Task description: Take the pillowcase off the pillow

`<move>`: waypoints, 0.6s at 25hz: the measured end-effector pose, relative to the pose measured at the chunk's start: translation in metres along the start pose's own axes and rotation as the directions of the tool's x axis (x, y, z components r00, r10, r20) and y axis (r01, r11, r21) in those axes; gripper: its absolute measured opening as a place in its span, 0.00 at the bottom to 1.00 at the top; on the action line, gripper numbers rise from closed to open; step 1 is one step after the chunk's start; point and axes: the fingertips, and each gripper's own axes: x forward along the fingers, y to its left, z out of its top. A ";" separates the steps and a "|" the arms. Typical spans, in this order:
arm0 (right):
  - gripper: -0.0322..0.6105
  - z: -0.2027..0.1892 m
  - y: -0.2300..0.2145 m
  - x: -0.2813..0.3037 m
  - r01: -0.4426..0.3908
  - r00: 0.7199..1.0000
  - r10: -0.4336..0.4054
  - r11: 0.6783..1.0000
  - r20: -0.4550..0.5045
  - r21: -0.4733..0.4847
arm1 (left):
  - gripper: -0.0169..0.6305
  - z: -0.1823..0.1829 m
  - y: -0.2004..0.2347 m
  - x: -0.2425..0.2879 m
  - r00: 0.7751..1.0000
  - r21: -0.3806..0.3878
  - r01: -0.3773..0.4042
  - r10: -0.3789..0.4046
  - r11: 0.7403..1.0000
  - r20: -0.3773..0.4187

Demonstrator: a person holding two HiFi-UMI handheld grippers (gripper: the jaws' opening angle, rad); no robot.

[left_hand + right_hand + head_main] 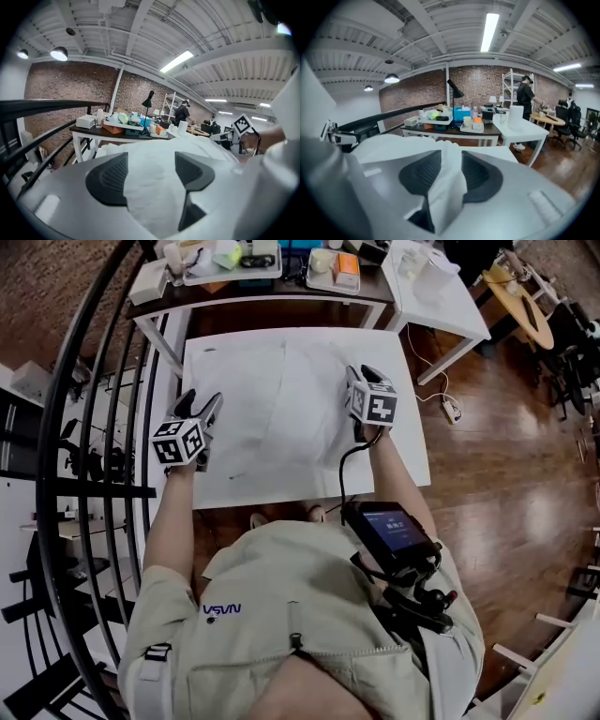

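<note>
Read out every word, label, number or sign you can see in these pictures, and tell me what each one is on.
"VSVN", as near as it can be made out: blue letters on the person's shirt.
Screen at the person's waist: lit lines, too small to read.
Left gripper and right gripper: black-and-white square marker patterns only, no words.
Boxes on the far desk: any print too small to read.

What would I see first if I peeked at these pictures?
First, the big white pillowcase spread over the white table in the middle. Then the two claws with black-and-white square patterns. The left claw is on the pillowcase's left side and the right claw on its right side, with a fold of the white cloth standing between its jaws.
</note>
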 end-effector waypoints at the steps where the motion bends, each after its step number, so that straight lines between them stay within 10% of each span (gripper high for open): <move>1: 0.26 -0.002 0.002 -0.008 -0.002 1.000 0.001 1.000 0.014 0.028 | 0.49 0.000 -0.003 -0.005 1.000 0.027 -0.005 0.005 1.000 0.001; 15: 0.30 -0.116 0.103 -0.129 -0.082 0.993 0.084 0.996 -0.077 0.027 | 0.59 -0.104 -0.073 -0.067 0.976 0.153 0.060 -0.026 0.986 -0.215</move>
